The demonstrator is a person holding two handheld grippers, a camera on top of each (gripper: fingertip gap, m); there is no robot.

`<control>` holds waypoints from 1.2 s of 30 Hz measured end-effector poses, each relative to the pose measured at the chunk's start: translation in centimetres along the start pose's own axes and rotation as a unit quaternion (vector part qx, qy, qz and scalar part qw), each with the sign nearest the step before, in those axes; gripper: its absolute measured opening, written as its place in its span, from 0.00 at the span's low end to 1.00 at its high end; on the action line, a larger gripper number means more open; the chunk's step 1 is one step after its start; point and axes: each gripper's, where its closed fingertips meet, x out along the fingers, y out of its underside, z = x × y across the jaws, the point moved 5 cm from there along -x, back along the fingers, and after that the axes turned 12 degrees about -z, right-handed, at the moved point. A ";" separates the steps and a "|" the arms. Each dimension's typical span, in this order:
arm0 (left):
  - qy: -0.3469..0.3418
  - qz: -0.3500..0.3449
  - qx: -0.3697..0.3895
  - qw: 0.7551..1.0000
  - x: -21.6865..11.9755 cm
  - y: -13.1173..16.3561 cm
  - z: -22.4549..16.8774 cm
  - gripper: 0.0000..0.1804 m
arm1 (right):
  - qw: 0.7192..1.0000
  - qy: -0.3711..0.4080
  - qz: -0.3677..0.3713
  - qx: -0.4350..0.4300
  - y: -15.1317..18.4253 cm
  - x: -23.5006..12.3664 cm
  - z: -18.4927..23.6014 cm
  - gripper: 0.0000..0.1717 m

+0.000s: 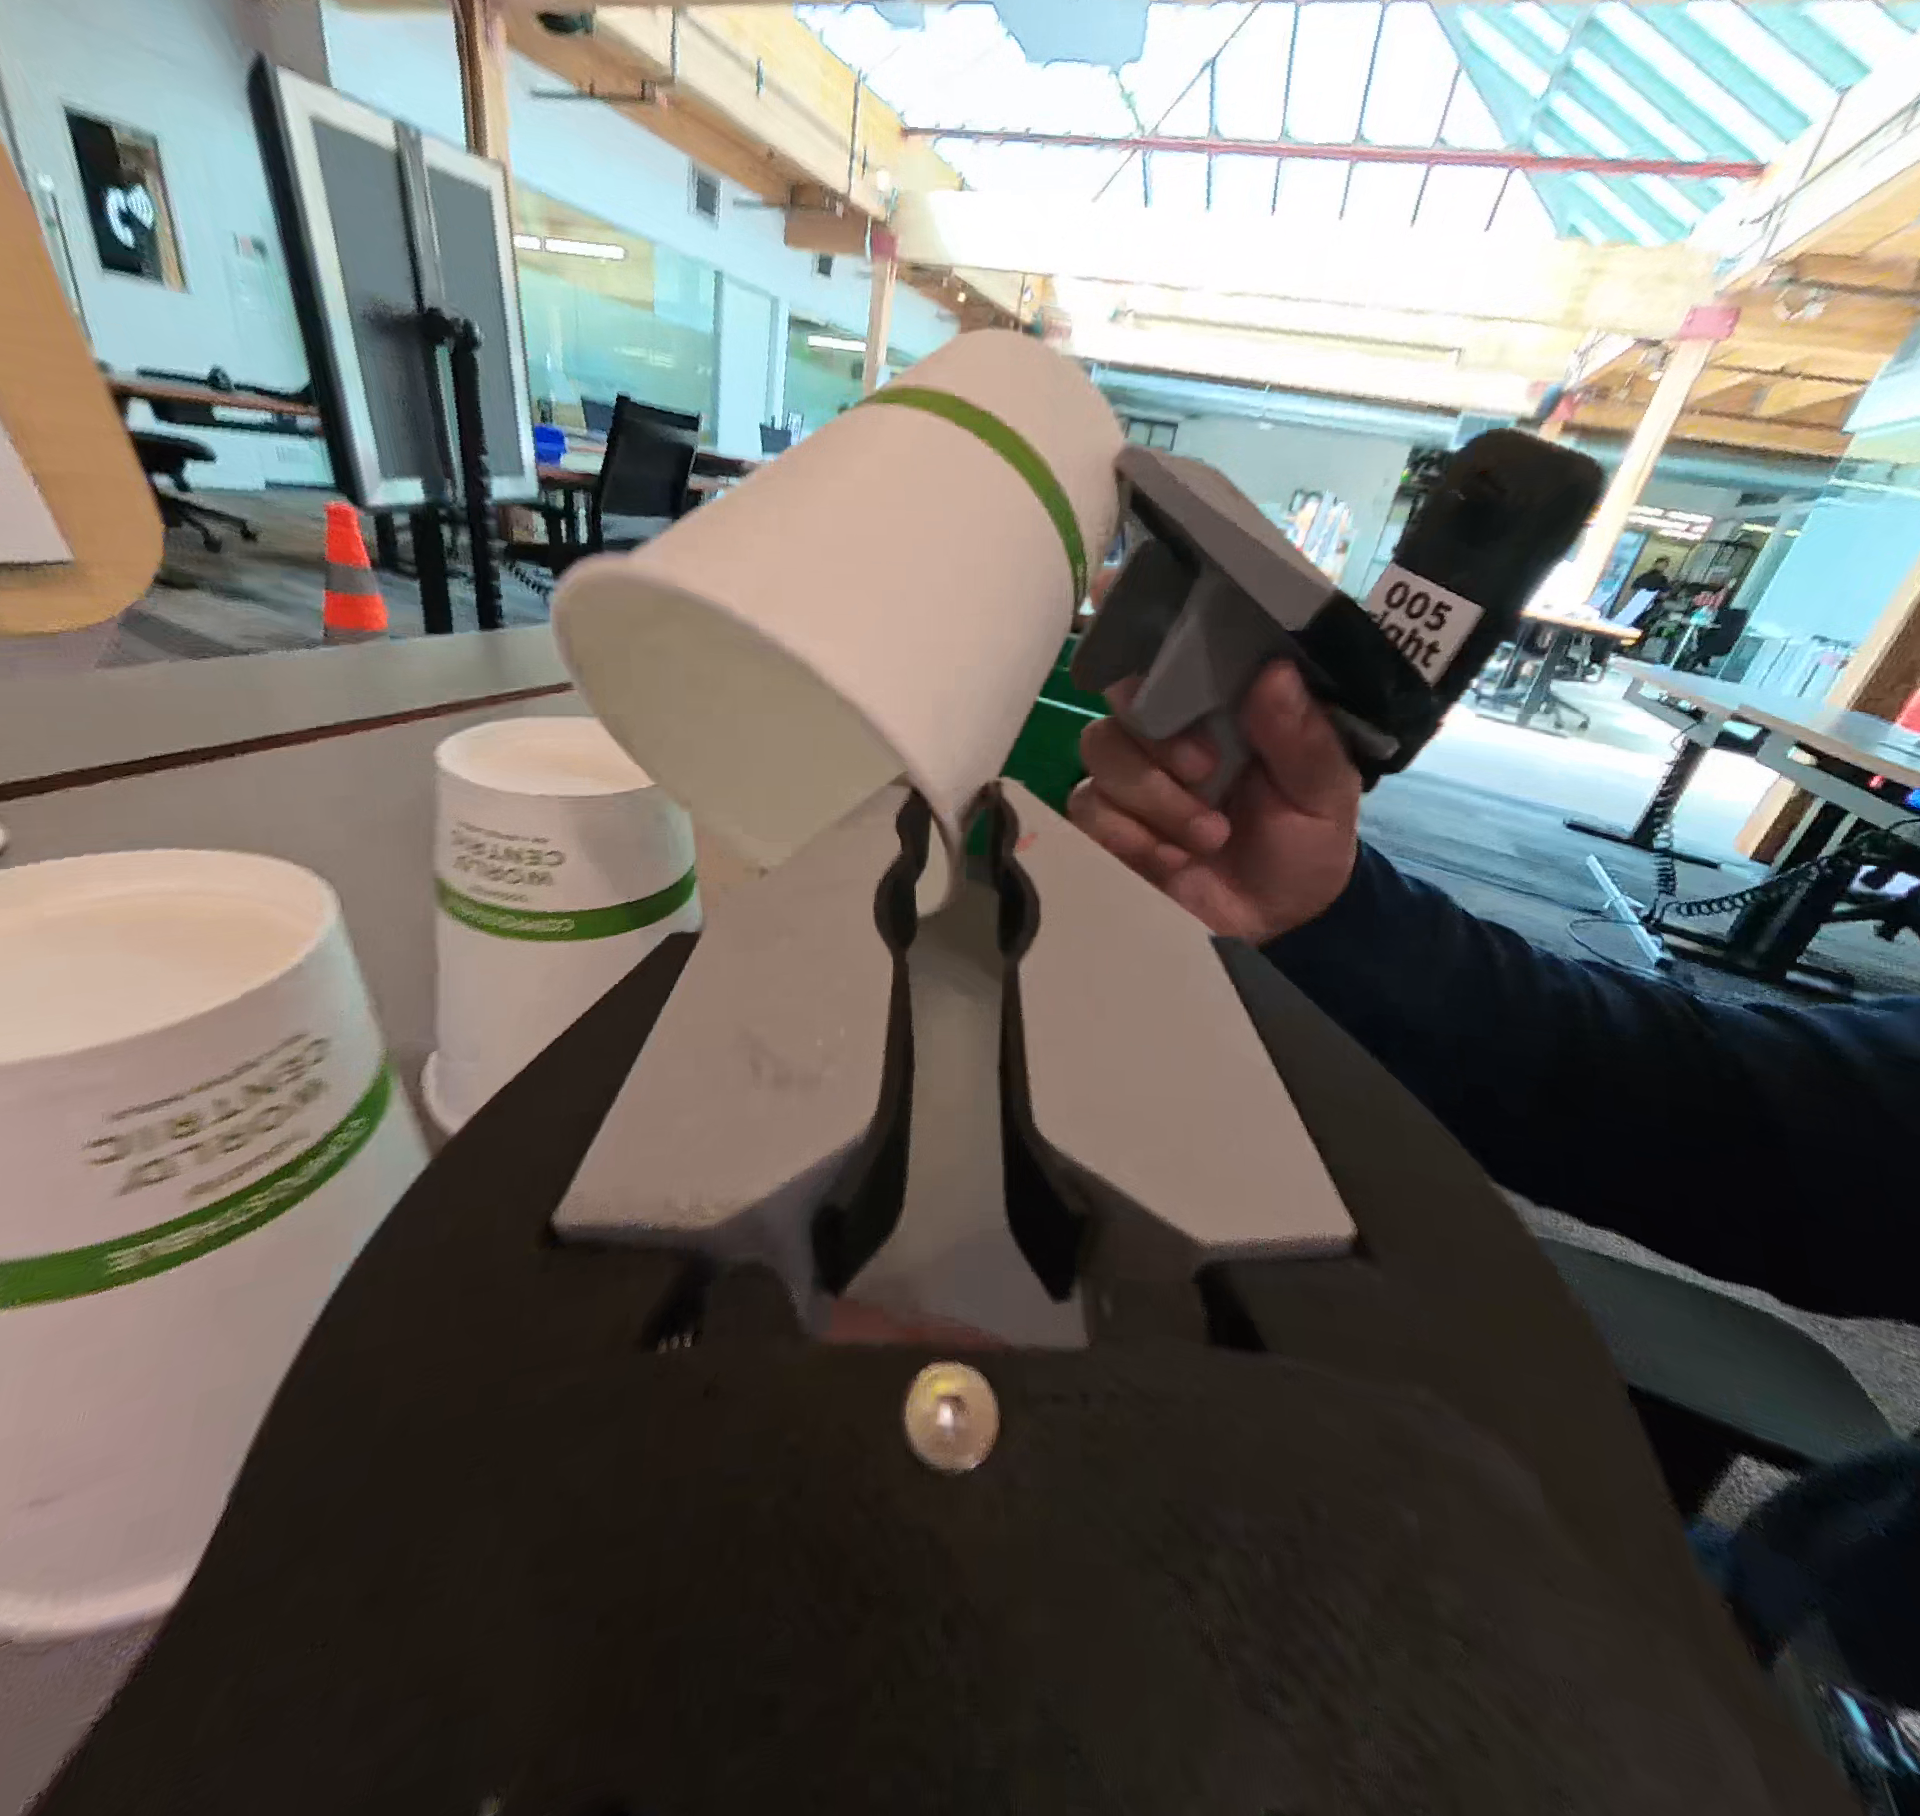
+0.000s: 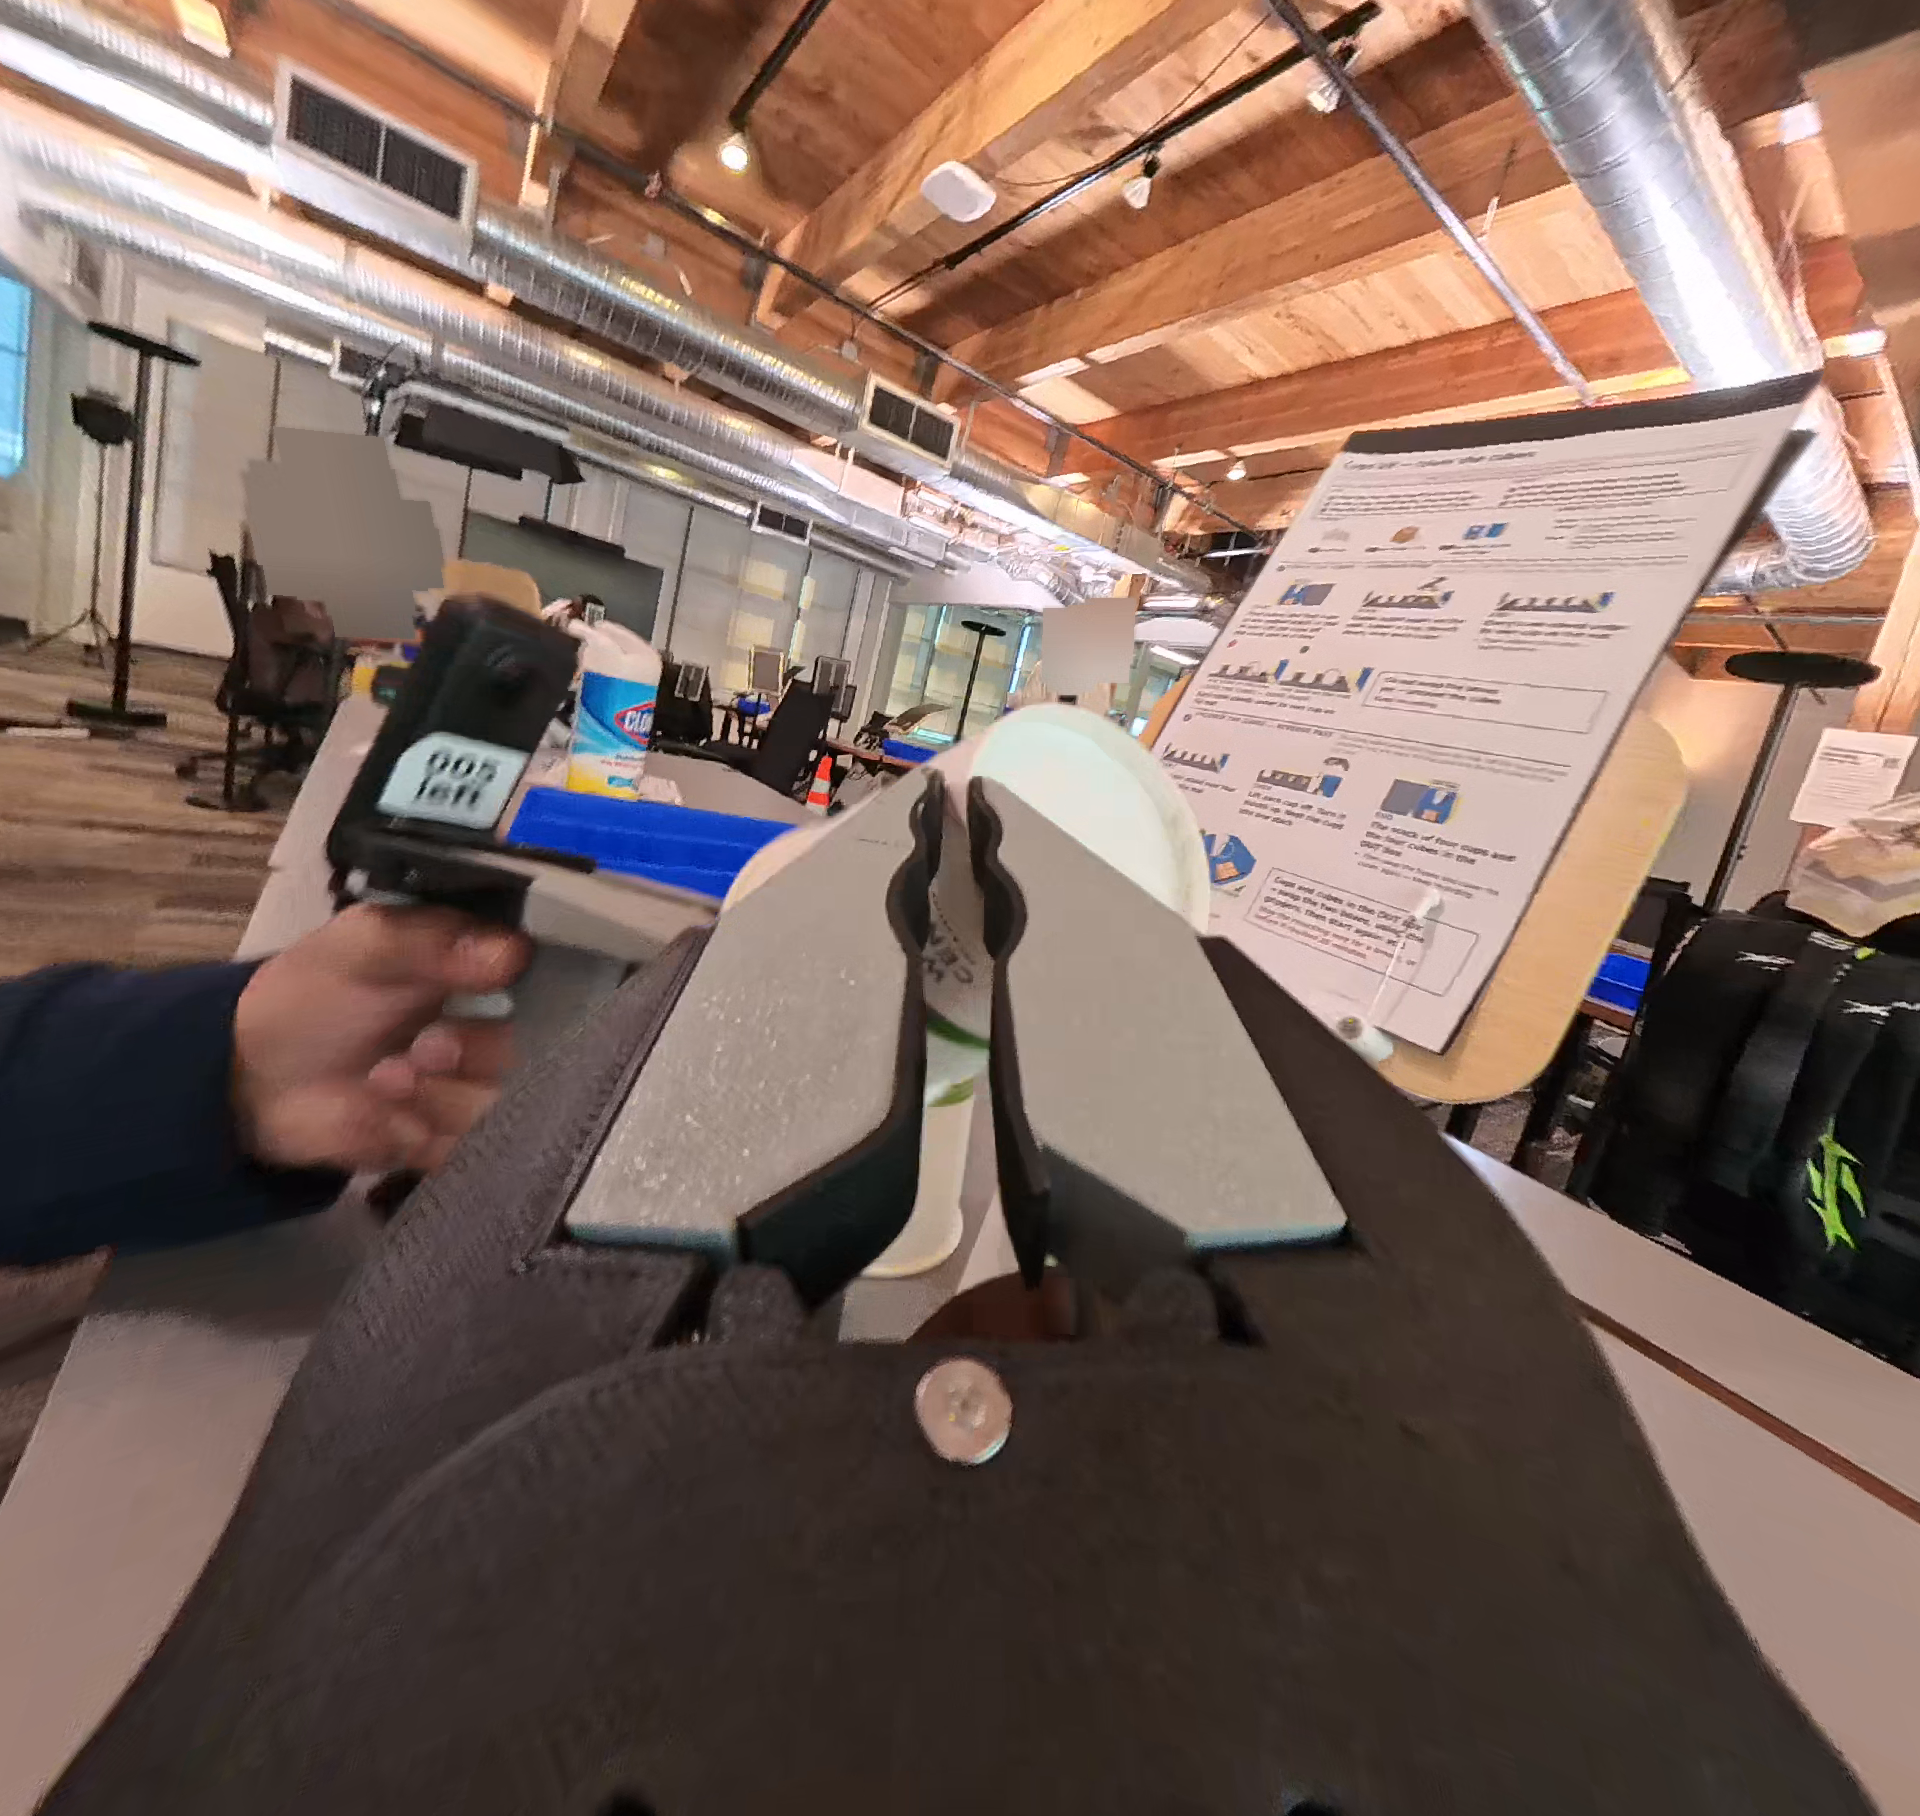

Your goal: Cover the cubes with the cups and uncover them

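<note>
Both grippers pinching one white paper cup [image 1: 831,603] in mid-air, centre of the left wrist view, above the desk [image 1: 312,810]. Left gripper [image 1: 951,831] fingers closing nearly together on the rim wall at the cup's lower edge; right gripper [image 2: 951,831] fingers clamping the cup wall near the green band, seemingly one finger inside the mouth, though blur is hiding that.

Cup lying tilted, long axis running from lower left to upper right of the left wrist frame, closed base pointing lower left toward the camera, mouth pointing upper right at the right gripper.

Handling likely light, thin-walled, easily crushed or creased; slick paper, so gripping the rolled rim or the stiffer base edge looking safest, gentle squeeze only.

Two more cups [image 1: 561,883] [image 1: 177,1143] standing upside down on the desk at lower left, probably hiding cubes.
</note>
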 end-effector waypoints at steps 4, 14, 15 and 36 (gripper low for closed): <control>-0.039 0.057 0.039 0.997 -1.5 -2.9 2.1 0.04 | 0.999 -0.041 0.034 -0.009 1.4 0.3 1.4 0.00; 0.010 0.380 0.246 0.892 -3.1 -6.1 1.5 0.01 | 0.975 -0.091 0.201 0.018 6.9 0.2 2.7 0.03; 0.021 0.413 0.263 0.872 -3.2 -6.0 1.2 0.00 | 0.971 -0.097 0.217 0.011 7.4 0.1 2.9 0.03; 0.163 0.628 0.400 0.647 -0.8 -0.8 -0.1 0.14 | 0.957 -0.148 0.245 0.051 8.3 -0.3 4.7 0.12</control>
